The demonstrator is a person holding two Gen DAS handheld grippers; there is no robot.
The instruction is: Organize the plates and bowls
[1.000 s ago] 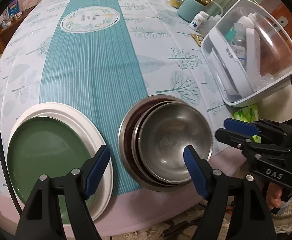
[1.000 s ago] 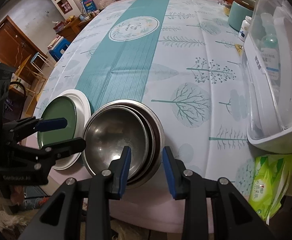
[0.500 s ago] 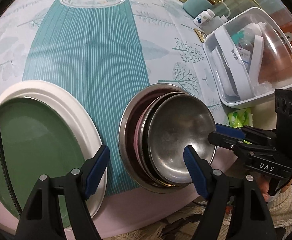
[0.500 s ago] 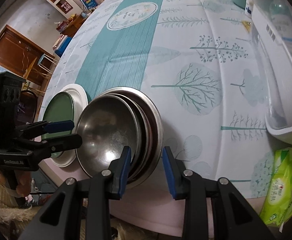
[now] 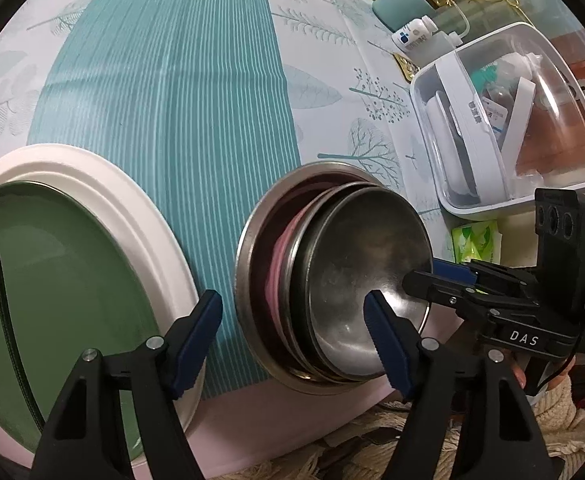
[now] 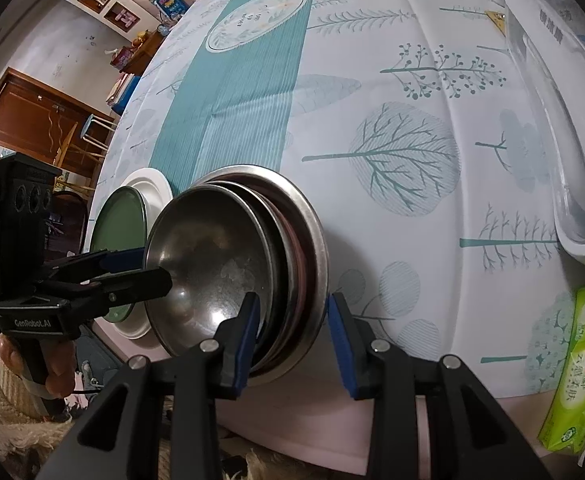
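Note:
A nested stack of steel bowls (image 5: 344, 276) sits at the table's near edge, with a pink bowl edge (image 5: 278, 264) between them. It also shows in the right wrist view (image 6: 228, 256). A green plate (image 5: 52, 280) lies on a white plate (image 5: 104, 188) to the left. My left gripper (image 5: 294, 334) is open, its fingers straddling the stack's near left rim. My right gripper (image 6: 290, 338) is open with its fingers on either side of the stack's near right rims; it also shows in the left wrist view (image 5: 428, 280).
A clear-lidded white storage box (image 5: 512, 120) stands at the right. A green tissue pack (image 6: 576, 368) lies near the table edge. A teal container (image 5: 396, 4) and a white pill bottle (image 5: 414, 34) stand further back. The tablecloth (image 5: 164, 92) has a teal striped runner.
Both grippers have moved forward and down to the bowl stack; each now straddles its near rim. Their openings look unchanged. The bowls and plates have not moved.

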